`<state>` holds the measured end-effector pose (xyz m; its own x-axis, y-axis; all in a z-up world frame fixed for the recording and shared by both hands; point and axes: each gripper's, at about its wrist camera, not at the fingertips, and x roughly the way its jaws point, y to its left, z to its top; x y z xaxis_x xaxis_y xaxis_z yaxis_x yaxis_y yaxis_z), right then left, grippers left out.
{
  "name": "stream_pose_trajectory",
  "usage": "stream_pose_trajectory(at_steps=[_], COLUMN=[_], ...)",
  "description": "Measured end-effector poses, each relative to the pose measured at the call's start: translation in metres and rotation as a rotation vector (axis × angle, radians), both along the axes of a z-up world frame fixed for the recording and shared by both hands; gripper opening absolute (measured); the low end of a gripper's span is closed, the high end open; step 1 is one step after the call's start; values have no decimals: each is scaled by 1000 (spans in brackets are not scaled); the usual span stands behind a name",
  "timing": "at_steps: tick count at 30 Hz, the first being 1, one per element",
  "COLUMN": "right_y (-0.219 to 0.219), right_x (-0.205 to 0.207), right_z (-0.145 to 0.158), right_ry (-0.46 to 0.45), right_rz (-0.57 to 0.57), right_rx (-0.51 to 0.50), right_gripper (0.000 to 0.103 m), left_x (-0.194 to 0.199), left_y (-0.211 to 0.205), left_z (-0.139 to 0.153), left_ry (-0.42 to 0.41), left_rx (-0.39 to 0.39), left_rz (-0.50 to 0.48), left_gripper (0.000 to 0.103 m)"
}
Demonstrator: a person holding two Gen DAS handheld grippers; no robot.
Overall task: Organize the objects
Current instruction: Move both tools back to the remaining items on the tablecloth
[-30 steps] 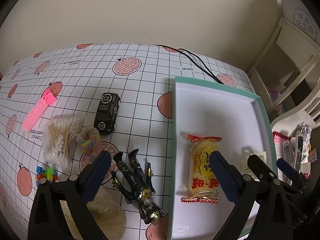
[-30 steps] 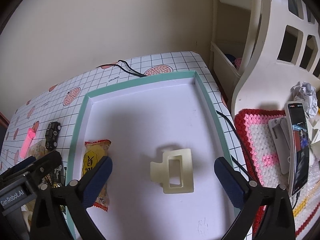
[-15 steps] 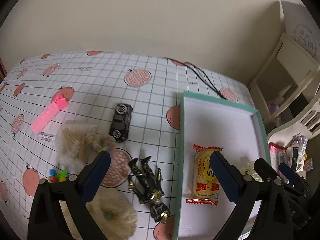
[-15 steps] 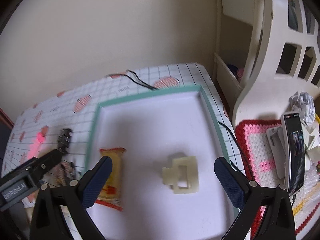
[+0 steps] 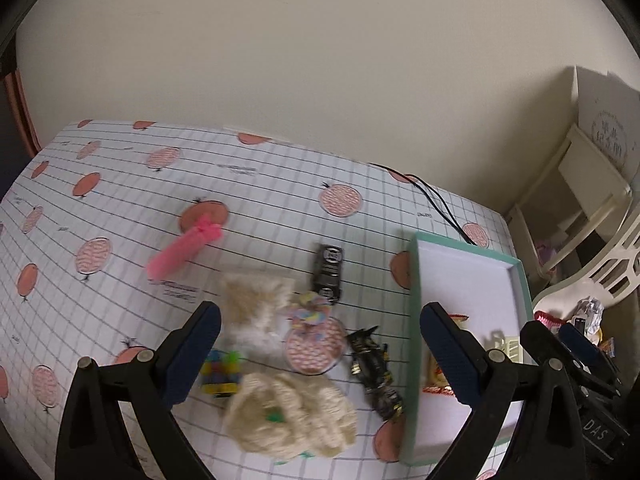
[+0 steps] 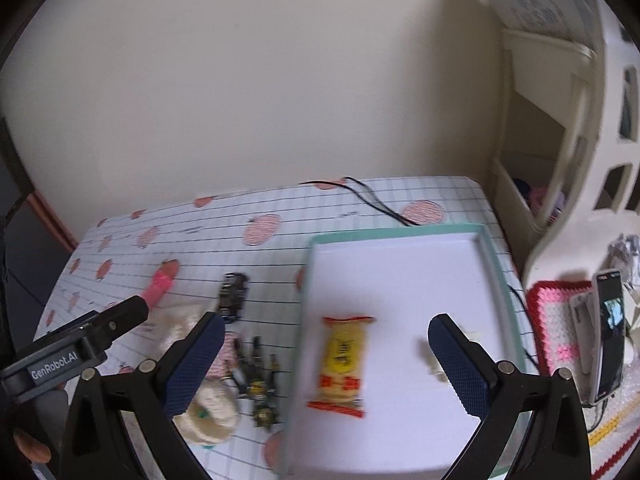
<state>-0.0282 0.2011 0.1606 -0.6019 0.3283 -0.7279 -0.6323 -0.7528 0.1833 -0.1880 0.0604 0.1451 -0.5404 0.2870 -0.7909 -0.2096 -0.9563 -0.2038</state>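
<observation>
Half the cream clip [image 6: 434,364] behind the right gripper [image 6: 326,364].

A home room: fruit-print tablecloth [image 5: 120,208], white bunk-style bed frame [image 6: 576,120] at three o'clock, crocheted mat [image 6: 560,312].

A teal-rimmed white tray [image 6: 496,264] sits on a grid-lined tablecloth [image 5: 120,208] with pink circles.

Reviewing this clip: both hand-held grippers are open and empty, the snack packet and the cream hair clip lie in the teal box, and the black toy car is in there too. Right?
Not quite. The black toy car is not in the teal box; it sits on the tablecloth left of it, as the left wrist view shows. The rest holds: both the left hand-held gripper and right hand-held gripper are open and empty, with the snack packet and hair clip inside.
</observation>
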Motion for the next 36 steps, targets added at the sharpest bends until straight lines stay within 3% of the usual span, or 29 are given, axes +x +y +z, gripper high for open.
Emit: stream_pose_trajectory(at_steps=[20,31,36], right_y=[-89,-108,-115], right_x=[-53,-82,-91], right_z=[9,-40,-61], right_ry=[-24,-167,-226], right_rz=[179,237,252], right_rx=[-6,-42,-54], right_gripper=[103,99,95], left_x=[7,-4,-6], left_y=[-105,-118,-110], left_z=[-16,-63,-78], left_ry=[-116,-264,-287], left_rx=[29,55,19], left_rz=[121,161,159], left_gripper=[100,100,100])
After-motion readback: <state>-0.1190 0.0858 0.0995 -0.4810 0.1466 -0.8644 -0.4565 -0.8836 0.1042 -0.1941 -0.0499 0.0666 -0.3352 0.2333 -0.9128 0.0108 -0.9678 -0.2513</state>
